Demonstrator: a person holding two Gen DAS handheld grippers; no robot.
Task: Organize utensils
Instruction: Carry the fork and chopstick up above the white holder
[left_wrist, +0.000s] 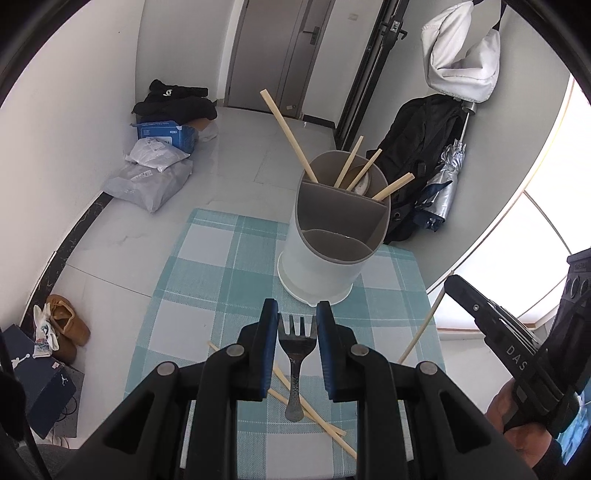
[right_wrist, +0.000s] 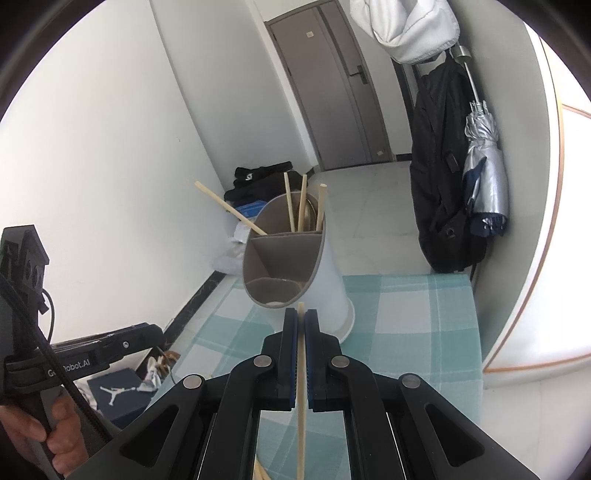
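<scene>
A white utensil holder (left_wrist: 321, 254) with grey dividers stands on a checked cloth (left_wrist: 207, 258); its far compartment holds several wooden chopsticks (left_wrist: 288, 133). My left gripper (left_wrist: 296, 314) is open, its blue pads on either side of a metal fork (left_wrist: 295, 354) that lies on the cloth over loose chopsticks (left_wrist: 314, 413). My right gripper (right_wrist: 300, 321) is shut on one chopstick (right_wrist: 301, 387), held just before the holder (right_wrist: 295, 266). That chopstick also shows in the left wrist view (left_wrist: 421, 328).
The small table (right_wrist: 424, 317) stands in a hallway corner. On the floor are parcels (left_wrist: 151, 173), a blue box (left_wrist: 166, 133) and shoes (left_wrist: 66, 325). A black backpack (right_wrist: 439, 177) and a silver umbrella (right_wrist: 484, 166) hang at the right.
</scene>
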